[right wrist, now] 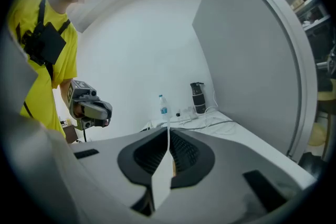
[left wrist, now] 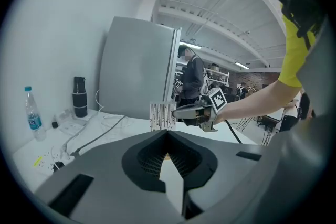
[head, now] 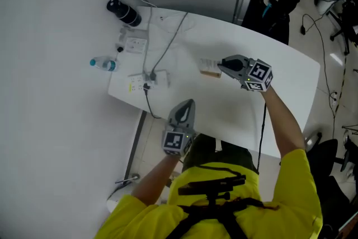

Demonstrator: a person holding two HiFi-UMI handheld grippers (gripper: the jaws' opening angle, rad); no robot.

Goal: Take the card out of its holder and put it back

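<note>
Right claw (head: 222, 66) is squeezing the card (head: 209, 66) by one side, and its two jaws are pressing tight on it. I am seeing the card sticking out past the tips, over the middle of the bench (head: 224, 115). I cannot tell if it is touching the top.

Through the left claw's camera I am looking at the card's flat face, which is showing thin dark stripes. Through the right claw's own camera I am seeing only its thin white edge, standing straight up between the jaws.

Left claw (head: 188, 103) is sitting shut with nothing in it, and its jaws are meeting at the tips. It is hanging at the near edge of the bench, well apart from the card, and is pointing toward it.

Far across the bench, by the wall (head: 45, 36), a black flask (head: 126, 13) and a water bottle (head: 104, 64) are standing up. Wires (head: 166, 47) are trailing over the top there, and a power strip (head: 137, 85) is lying near the bench's left edge.
</note>
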